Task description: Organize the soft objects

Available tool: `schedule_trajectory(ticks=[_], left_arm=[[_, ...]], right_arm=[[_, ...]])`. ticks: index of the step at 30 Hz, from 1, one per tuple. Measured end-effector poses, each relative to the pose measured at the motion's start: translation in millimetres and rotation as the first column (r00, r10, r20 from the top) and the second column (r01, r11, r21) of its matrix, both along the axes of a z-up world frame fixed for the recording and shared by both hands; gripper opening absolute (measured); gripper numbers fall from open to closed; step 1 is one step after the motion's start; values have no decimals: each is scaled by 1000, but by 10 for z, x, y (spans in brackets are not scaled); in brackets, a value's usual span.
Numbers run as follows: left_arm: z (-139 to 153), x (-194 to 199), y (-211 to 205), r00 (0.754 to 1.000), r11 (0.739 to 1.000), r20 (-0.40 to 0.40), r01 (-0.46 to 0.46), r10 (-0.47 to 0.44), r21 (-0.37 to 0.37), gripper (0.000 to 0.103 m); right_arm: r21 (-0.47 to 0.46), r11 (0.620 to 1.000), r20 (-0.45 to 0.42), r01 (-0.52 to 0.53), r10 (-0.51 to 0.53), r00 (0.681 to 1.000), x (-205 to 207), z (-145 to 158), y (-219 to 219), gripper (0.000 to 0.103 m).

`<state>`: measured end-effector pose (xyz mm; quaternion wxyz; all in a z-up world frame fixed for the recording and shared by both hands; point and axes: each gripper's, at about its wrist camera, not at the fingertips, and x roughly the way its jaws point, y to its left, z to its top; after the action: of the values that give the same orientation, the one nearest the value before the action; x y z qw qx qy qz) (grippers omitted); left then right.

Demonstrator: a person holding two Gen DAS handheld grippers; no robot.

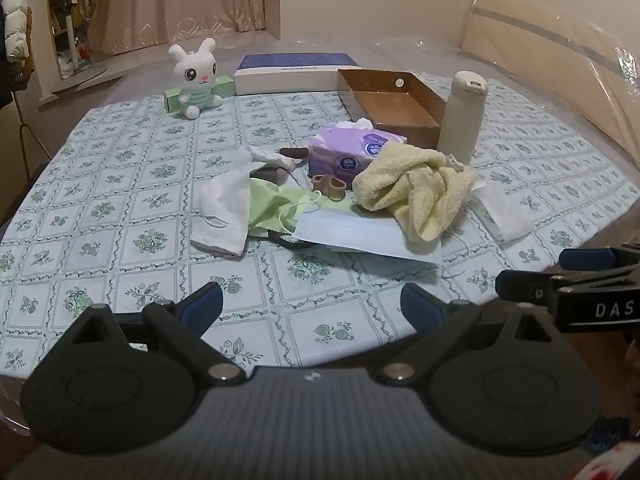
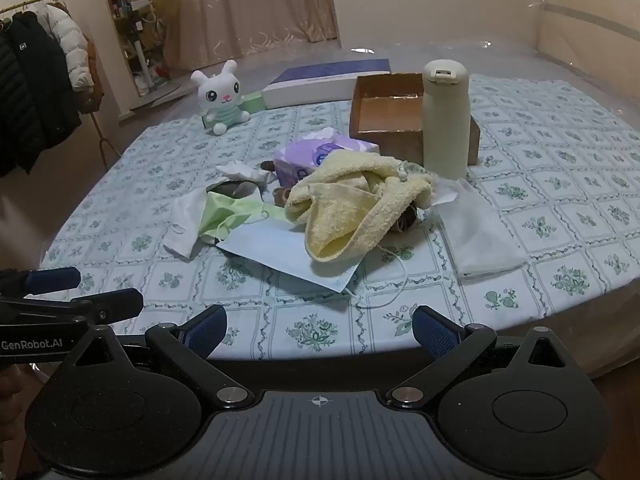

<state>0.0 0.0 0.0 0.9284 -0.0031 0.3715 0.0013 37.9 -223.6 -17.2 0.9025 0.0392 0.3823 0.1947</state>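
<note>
Yellow towel [image 2: 352,208] lies ahead of the right gripper [image 2: 318,330]; both grippers, left gripper [image 1: 312,306] included, wait with fingers apart, so pinch one raised fold.

Dim warm light, fisheye-bent edges.

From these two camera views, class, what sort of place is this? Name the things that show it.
Probably a room in a home: a table with a floral tablecloth, long curtains, and a rack of winter coats. A plush bunny sits on the table.
</note>
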Motion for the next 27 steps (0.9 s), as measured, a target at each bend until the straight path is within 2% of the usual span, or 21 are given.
schedule_trajectory(ticks=[27], left_arm=[[-25,-14,-19,1000,1000,-1,0,0,1,95]], right_arm=[[0,1000,-2,0,0,1000,28,-13,8,99]])
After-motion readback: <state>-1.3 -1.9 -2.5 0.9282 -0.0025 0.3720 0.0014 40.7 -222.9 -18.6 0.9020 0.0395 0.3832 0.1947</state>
